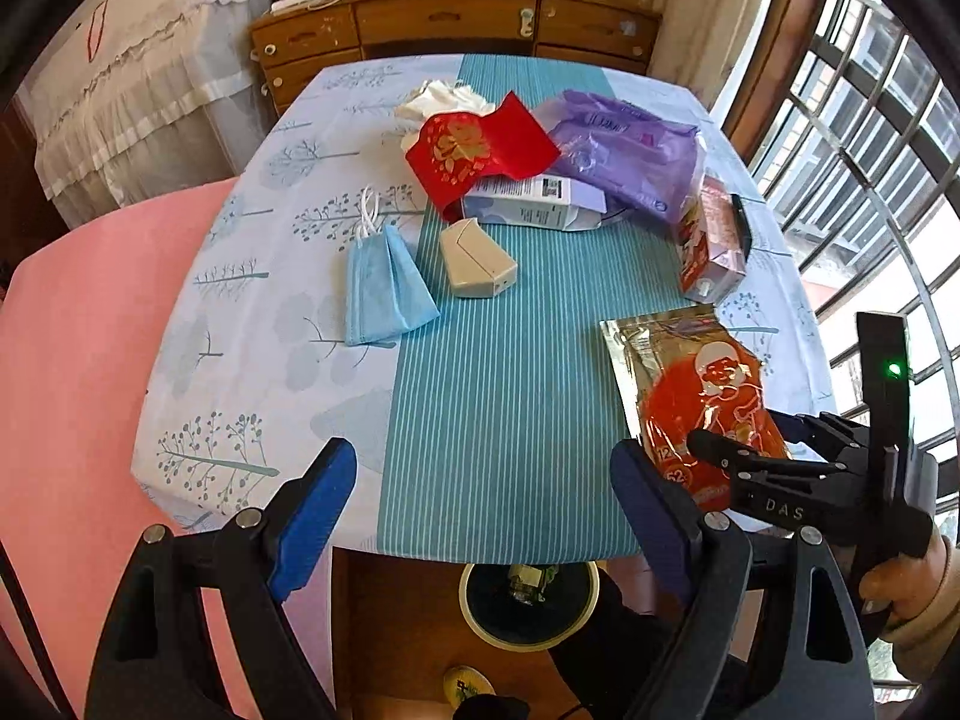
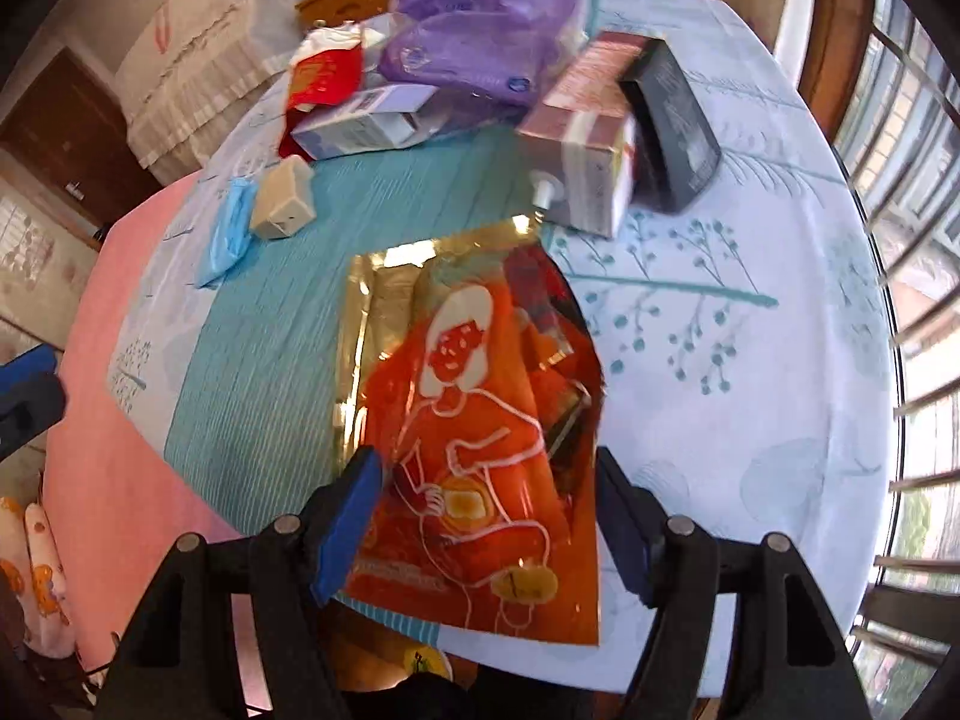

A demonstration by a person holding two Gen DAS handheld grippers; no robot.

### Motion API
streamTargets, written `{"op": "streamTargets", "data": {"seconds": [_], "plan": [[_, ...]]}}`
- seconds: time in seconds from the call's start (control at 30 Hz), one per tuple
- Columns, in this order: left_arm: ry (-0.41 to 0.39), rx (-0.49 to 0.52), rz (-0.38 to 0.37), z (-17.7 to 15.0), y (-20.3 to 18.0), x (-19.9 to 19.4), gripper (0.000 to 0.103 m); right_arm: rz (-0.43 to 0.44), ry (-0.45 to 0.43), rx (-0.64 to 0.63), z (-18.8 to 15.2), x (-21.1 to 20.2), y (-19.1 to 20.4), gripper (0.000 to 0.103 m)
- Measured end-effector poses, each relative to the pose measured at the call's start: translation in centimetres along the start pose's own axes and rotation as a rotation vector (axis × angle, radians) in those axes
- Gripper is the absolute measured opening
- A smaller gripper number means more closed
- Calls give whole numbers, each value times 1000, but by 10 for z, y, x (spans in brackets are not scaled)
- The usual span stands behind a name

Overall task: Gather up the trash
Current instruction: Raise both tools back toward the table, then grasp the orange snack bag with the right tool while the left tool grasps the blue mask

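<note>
A gold and orange foil pouch [image 2: 468, 420] lies flat at the table's near right edge. My right gripper [image 2: 486, 528] stands open just above it, one blue pad on each side of the pouch's near end, neither pressing. In the left wrist view the same pouch [image 1: 690, 384] shows with the right gripper [image 1: 744, 438] over its lower end. My left gripper [image 1: 483, 516] is open and empty above the striped runner's near edge. Further back lie a blue face mask [image 1: 384, 282], a beige box [image 1: 474, 261] and a red packet [image 1: 480, 150].
A white box [image 1: 528, 204], a purple plastic bag [image 1: 624, 150], a red carton [image 1: 711, 240] and a black box [image 2: 672, 120] crowd the far right. A round bin [image 1: 528, 600] stands on the floor below the table's near edge. A pink seat [image 1: 78, 390] is at the left.
</note>
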State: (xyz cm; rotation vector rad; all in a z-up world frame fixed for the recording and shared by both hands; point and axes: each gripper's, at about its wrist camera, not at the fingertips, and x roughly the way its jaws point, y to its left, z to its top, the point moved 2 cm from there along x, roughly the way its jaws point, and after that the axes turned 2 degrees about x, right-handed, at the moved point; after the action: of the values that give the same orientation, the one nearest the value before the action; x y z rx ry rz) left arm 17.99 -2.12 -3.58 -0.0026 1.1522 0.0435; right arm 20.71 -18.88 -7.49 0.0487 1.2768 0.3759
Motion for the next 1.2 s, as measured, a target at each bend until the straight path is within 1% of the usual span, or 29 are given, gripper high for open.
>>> {"op": "streamTargets", "data": {"seconds": [0.13,0.2,0.23,0.33,0.4,0.43,0.5,0.67,0.77,0.97,1.0,1.1,1.13,1.2], "plan": [[44,-58,37,13,2,22,85,-68,9,-217,5,10,25,68],[56,-92,50,19,6,28,85,-69,9,-297,9,15,34,57],[60,-110,56,22,8,31,85,-60,12,-317,12,16,36,55],[62,-157,77,33,16,38,85,-5,17,-352,23,19,38,43],[60,-187,92,40,22,43,85,44,29,-362,31,21,37,33],[60,-203,98,44,24,46,85,60,33,-366,35,21,37,31],[58,-237,107,50,30,51,85,76,34,-384,42,20,38,25],[47,-290,122,66,44,62,85,130,-5,-384,70,11,38,23],[49,-305,125,76,50,72,85,136,-36,-397,86,9,42,23],[96,-345,121,90,65,109,85,158,-55,-397,114,13,43,23],[103,-355,116,91,68,115,84,161,-54,-395,115,15,44,23],[132,-383,104,95,76,132,70,172,-44,-400,117,14,41,23],[142,-393,98,95,78,137,67,173,-42,-406,117,15,42,23],[151,-408,100,96,82,144,66,174,-38,-419,115,16,41,23]]}}
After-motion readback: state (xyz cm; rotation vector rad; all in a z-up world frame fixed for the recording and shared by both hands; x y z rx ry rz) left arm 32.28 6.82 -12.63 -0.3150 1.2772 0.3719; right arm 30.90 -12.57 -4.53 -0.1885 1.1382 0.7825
